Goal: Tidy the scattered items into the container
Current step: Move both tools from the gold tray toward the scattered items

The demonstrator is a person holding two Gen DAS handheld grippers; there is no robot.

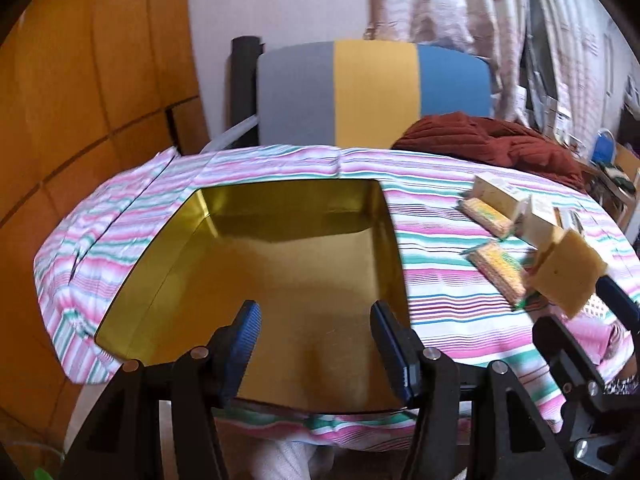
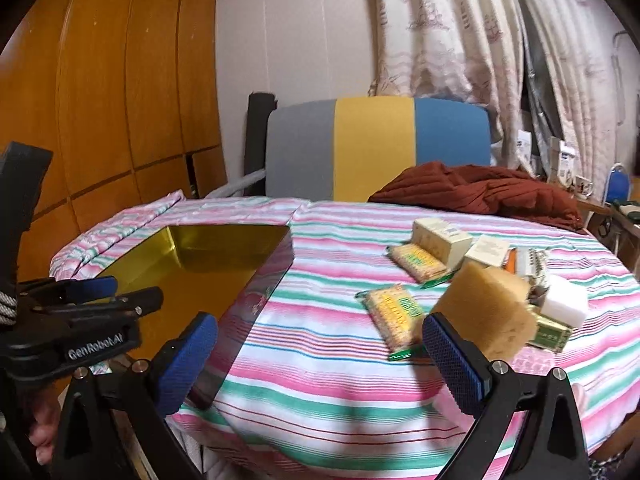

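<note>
Sponge (image 2: 484,312), yellow and tilted, sits just past the right-hand finger of the right claw (image 2: 320,322), outside its wide-spread jaws; I cannot tell whether it touches. Biscuit packs (image 2: 394,316) lie ahead of that claw. Over the gold tin (image 1: 280,200) hangs the left claw (image 1: 316,312), spread and empty.

Gold tin (image 1: 280,264) interior bare & open from above; cracker packs (image 2: 394,314) & boxes (image 2: 440,242) crowd cloth just right.
</note>
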